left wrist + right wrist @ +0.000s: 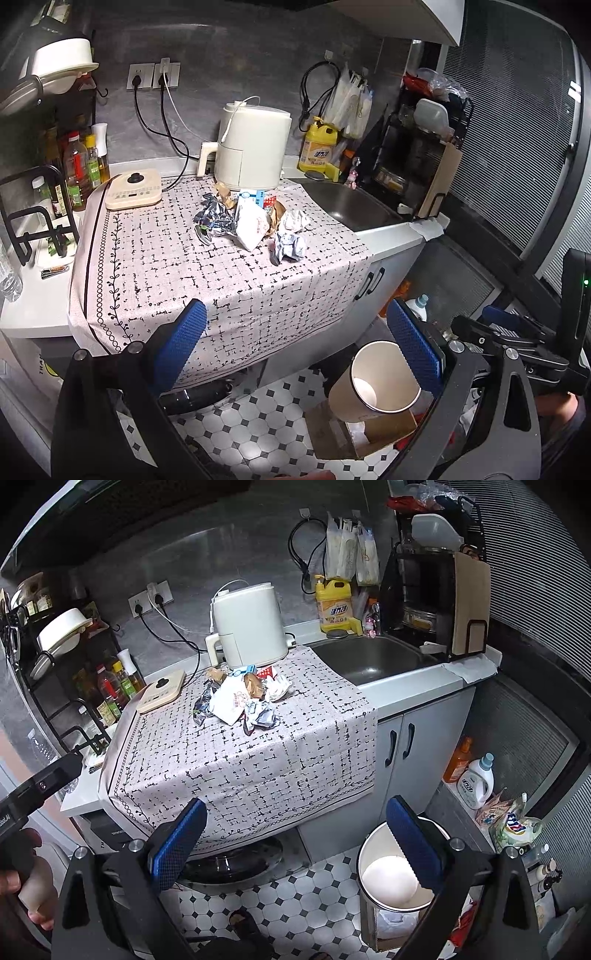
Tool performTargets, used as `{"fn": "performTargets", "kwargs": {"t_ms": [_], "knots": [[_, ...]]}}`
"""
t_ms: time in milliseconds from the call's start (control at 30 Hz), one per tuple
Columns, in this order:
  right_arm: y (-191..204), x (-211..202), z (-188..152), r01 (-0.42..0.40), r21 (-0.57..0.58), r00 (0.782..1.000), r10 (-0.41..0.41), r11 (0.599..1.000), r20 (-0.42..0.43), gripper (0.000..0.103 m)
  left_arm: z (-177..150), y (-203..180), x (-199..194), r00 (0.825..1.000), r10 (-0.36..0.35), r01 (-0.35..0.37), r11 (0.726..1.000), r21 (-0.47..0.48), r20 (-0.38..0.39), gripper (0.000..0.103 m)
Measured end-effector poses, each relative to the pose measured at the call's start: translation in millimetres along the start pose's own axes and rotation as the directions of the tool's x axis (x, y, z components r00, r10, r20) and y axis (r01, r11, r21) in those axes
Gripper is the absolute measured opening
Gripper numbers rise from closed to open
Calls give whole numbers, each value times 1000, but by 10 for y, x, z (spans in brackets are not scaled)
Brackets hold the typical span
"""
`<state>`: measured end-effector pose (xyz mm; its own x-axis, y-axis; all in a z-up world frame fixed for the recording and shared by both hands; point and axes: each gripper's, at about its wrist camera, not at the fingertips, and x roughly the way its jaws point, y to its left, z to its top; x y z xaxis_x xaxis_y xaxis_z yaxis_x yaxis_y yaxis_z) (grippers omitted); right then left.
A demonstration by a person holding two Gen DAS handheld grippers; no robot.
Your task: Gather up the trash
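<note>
Blue-padded fingers spread wide on both tools, nothing between them: left gripper (299,350) and right gripper (295,838) both empty, held back from the counter edge. Nearest thing is a paper cup (393,871), tilted, mouth up, over a cardboard box (388,928) on the tiled floor (280,897); it sits right by the right gripper's right finger, but whether pad and cup touch is unclear in either view. Looks like cup has just been dropped toward the box, or is mid-fall; can't tell if it's resting. Next out, patterned cloth (221,266) drapes over the counter front. Farther back on the cloth, the trash pile (255,221): foil wrappers, white paper bag, crumpled paper balls, brown scraps, all touching or overlapping. Behind the pile, white appliance (251,147) with cord, sink (369,661) just beside to the right. Most of the task is left, judging by the pile. Risks: pieces overlap, so pinching one likely drags neighbours off the cloth edge; crumpled balls are light and may roll into the sink; foil could slip from the pads; snagging the loose cloth would pull everything, the appliance cord included; cup may tip out of the box.
</note>
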<state>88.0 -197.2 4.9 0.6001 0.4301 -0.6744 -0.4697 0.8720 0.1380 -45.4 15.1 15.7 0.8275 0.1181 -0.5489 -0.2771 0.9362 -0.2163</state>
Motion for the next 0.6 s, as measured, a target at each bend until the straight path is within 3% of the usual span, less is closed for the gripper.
{"fn": "performTargets", "kwargs": {"t_ms": [600], "knots": [[22,355,285,-10,2,1000,10,1000,-29,95,153,120,371,998,24,-25,999,-19,-66,97]]}}
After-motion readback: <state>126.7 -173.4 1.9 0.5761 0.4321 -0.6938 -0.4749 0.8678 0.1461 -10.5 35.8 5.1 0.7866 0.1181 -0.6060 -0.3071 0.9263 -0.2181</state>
